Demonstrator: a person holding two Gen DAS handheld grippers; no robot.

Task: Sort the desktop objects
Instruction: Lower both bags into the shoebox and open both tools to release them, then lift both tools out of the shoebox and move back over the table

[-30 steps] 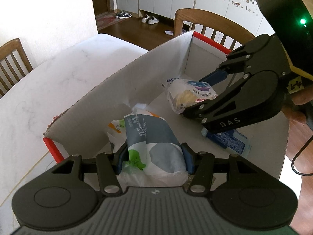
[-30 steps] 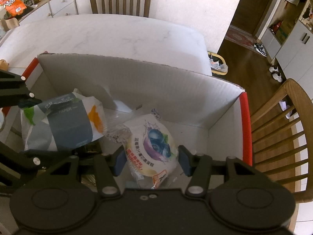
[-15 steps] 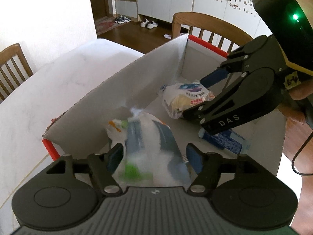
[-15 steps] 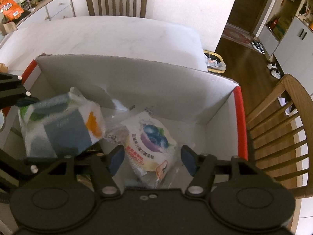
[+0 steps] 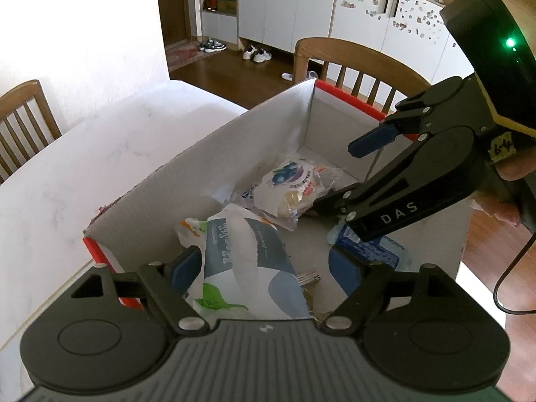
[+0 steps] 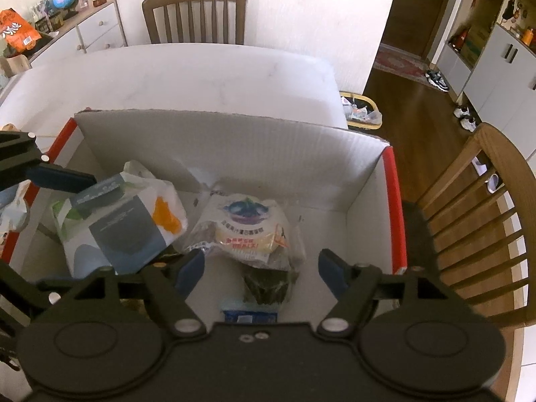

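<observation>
1. ok, both grippers hang over the cardboard box (image 6: 234, 144) on the table (image 6: 201, 70); your left gripper (image 5: 266, 268) has its jaws opening w/ the tissue pack (image 5: 244, 268) between them, pads look clear of it; it lies on the box floor.
2. your right gripper (image 6: 261, 264) is opening too; the blueberry snack bag (image 6: 248, 231) sits between its fingers, not pinched, resting on the box floor beside the tissue pack.
3. risk: tissue pack leans, one side maybe touching the left pad (image 5: 184, 268); pull up crooked & the film could snag and drag it back out.
4. risk: the two grippers are close inside the box; lift both at once & the fingers may clip each other or the box wall.
5. blue packet (image 5: 372, 251) lies under the right fingers; a low exit could scrape it.
</observation>
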